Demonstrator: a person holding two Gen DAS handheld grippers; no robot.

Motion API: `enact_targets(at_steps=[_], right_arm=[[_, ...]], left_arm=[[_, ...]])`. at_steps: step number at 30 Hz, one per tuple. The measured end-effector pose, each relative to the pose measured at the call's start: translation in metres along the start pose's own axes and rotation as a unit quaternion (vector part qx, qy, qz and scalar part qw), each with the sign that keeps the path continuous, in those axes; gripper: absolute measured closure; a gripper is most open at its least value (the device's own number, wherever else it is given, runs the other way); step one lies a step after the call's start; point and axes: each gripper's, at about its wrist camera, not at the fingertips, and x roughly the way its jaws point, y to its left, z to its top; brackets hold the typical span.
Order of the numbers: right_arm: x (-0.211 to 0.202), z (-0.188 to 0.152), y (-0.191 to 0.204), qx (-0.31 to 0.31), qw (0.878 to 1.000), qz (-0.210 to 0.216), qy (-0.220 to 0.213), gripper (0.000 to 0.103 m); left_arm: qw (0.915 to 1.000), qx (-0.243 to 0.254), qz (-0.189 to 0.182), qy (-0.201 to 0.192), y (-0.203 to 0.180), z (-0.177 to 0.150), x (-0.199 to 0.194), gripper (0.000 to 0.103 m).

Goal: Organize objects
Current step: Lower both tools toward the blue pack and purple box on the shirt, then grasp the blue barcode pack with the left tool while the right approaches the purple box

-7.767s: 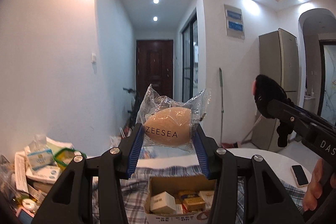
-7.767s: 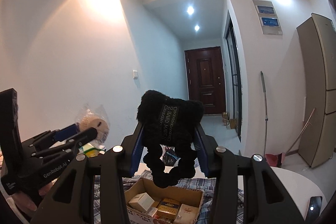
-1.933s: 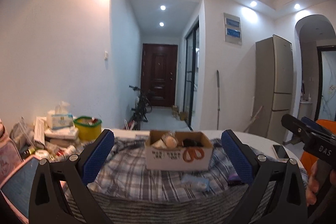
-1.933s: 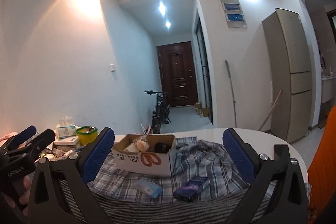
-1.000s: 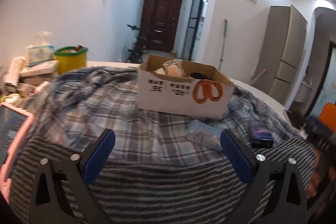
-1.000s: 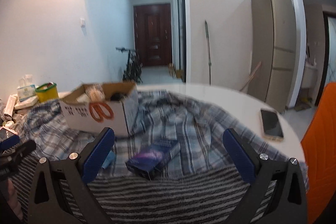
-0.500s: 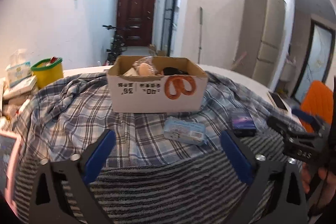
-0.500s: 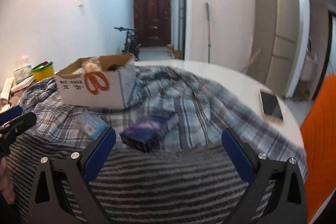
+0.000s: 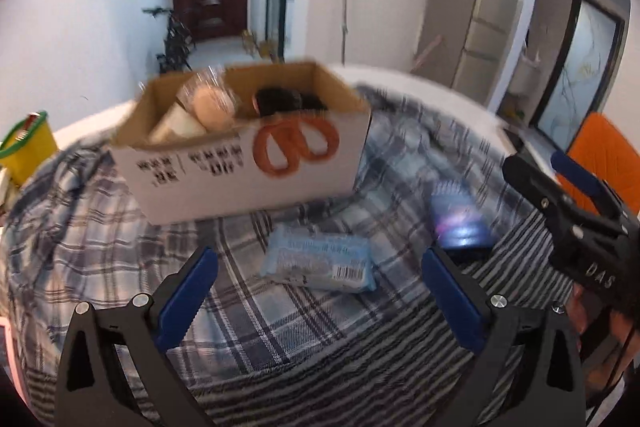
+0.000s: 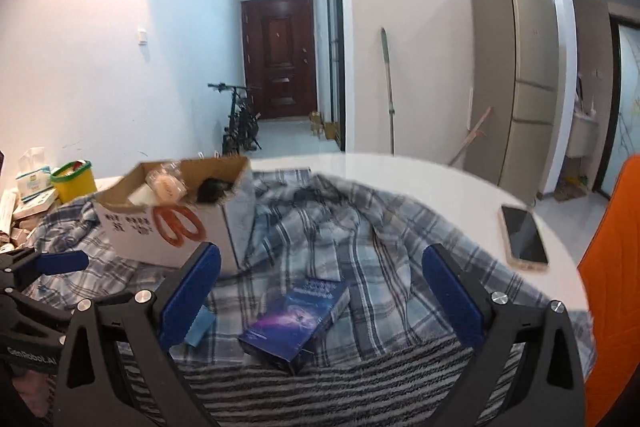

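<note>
Both tools poised over the last loose packs

Left tool [image 9: 318,291], jaws just opened wide and empty, should straddle the pale blue packet [image 9: 319,260] squarely; right tool [image 10: 320,291], likewise agape, the dark blue box [image 10: 295,319]; cardboard box [image 9: 248,163] waits beyond.

the left wrist view is smeared by motion — the print on the cardboard box [image 9: 248,163] and on the light blue packet [image 9: 320,261] cannot be read. in the right wrist view that packet [image 10: 199,327] hides behind a blue pad, and the orange chair [image 10: 612,267] is cut off at the edge.
</note>
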Motion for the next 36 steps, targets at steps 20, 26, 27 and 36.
enact_targets(at_steps=[20,26,27,36], right_arm=[[0.026,-0.009,-0.01,0.027,0.998,0.026,0.056,0.005],[0.027,-0.008,-0.014,0.034,0.997,0.026,0.059,0.007],[0.027,-0.008,-0.015,0.036,0.997,0.025,0.059,0.008],[-0.003,0.002,-0.016,0.049,0.998,0.038,0.013,0.01]], left_arm=[[0.9953,0.013,-0.019,0.094,0.007,-0.003,0.072,0.019],[0.9966,0.027,-0.023,0.074,0.003,-0.003,0.06,0.029],[0.9973,0.032,-0.02,0.063,0.001,-0.002,0.055,0.029],[0.9992,0.032,0.008,-0.022,-0.004,0.003,-0.007,0.029]])
